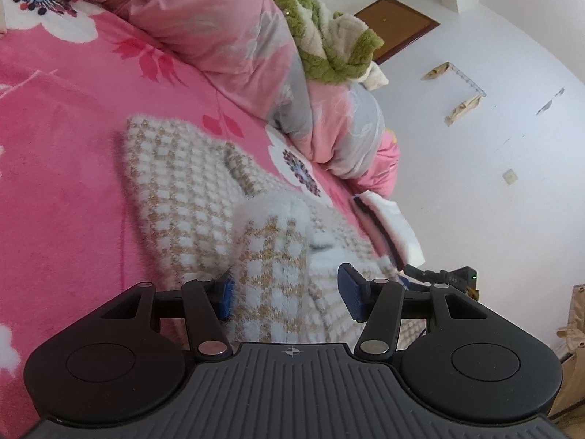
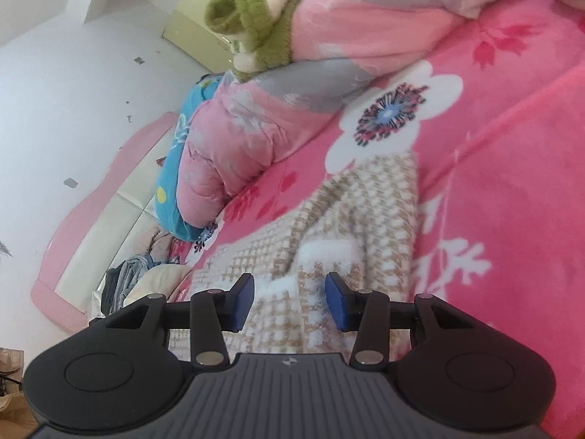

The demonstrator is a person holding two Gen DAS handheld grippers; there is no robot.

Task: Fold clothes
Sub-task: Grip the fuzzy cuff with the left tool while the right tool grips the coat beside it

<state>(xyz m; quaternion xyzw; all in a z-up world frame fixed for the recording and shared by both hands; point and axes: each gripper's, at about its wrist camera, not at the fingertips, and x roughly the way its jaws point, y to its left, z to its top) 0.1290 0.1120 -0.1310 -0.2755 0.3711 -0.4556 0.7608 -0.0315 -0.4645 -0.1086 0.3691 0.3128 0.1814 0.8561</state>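
Note:
A fuzzy white-and-tan checked garment (image 1: 182,190) lies spread on the pink flowered blanket (image 1: 73,128). In the left wrist view a raised fold of it (image 1: 270,256) stands between the fingers of my left gripper (image 1: 287,294). The left blue pad (image 1: 225,296) brushes the fold and the right pad stands apart from it, so the jaws are open. In the right wrist view the same garment (image 2: 365,201) runs under my right gripper (image 2: 289,301). Its white fluffy edge (image 2: 285,285) sits between the blue pads, which flank it closely without clearly pressing.
A bunched pink and grey quilt (image 1: 219,18) with a green fleece (image 1: 329,44) on top lines the far side of the bed. A blue pillow (image 2: 172,168), the pink headboard (image 2: 91,201) and a pile of clothes (image 2: 128,281) lie to the left. White folded cloth (image 1: 395,223) rests at the bed edge.

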